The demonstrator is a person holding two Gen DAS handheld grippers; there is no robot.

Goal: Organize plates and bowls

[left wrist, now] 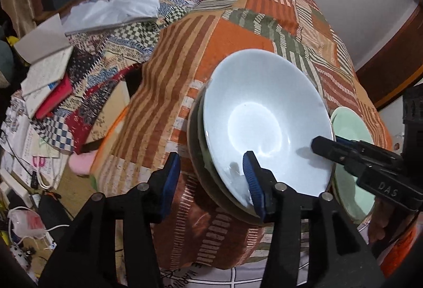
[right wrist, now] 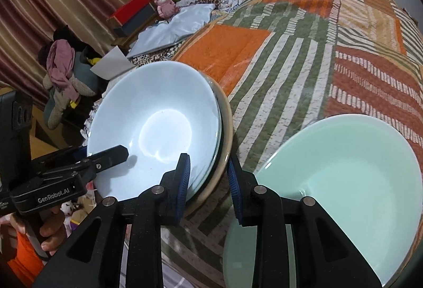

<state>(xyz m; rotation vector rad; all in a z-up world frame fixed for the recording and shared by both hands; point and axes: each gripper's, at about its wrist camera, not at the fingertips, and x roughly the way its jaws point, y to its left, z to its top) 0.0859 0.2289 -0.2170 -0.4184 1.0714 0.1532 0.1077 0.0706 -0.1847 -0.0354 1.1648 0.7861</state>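
Two grippers are working at one stack of dishes on the quilt-covered surface. Nearest in the left wrist view, the left gripper (left wrist: 212,182) is standing open, with its right finger lying inside the pale blue glazed ceramic bowl (left wrist: 267,124) at the near rim and its left finger outside, over the cloth; it is not squeezing anything. The right gripper (right wrist: 208,182) is also open, straddling the near right edge of the stack: one pad is over the blue bowl's rim, the other is just beside it, near the mint green ceramic plate (right wrist: 341,187).

The blue bowl is sitting on top, nested in a glassy dish and a beige bowl (right wrist: 226,129) below it. The green plate is lying apart, to the right of the stack.

My judgement is that the bowl is being settled on the stack. To do this well, both grippers should be drawing back straight and slowly, so that a pad is not dragging the rim. The orange, green and white striped patchwork quilt (right wrist: 290,55) is soft and uneven, so the stack could be tipping easily.

Farther left, papers and a small pink figurine (right wrist: 165,3) are lying.
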